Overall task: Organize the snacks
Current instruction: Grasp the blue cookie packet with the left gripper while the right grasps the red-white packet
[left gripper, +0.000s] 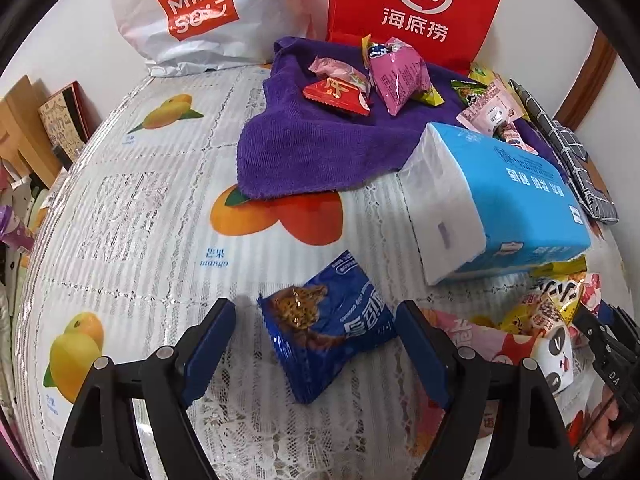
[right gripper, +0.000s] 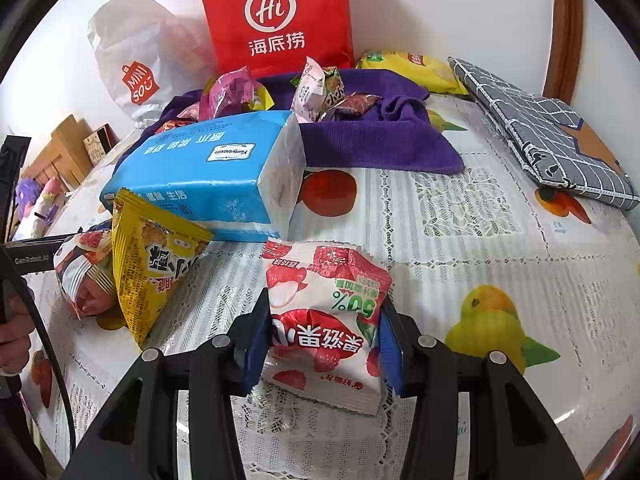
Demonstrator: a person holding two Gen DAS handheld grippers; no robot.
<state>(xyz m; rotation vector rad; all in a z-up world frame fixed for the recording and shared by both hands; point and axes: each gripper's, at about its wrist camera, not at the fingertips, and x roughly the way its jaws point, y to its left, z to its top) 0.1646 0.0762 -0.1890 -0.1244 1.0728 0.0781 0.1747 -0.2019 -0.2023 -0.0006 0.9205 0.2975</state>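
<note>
While the left gripper (left gripper: 316, 344) hangs over the blue packet (left gripper: 332, 328), its jaws stand apart on either side without pressing it, apparently ready for a side pinch. The right gripper (right gripper: 322, 344) is clamped on the strawberry packet (right gripper: 326, 320), gripped by its edges just above the tablecloth (right gripper: 460, 232). More snacks lie on the purple towel (left gripper: 288, 148), likely the collecting spot; a tissue pack (left gripper: 496, 204) lies partly on the towel, between it and the two packets.
</note>
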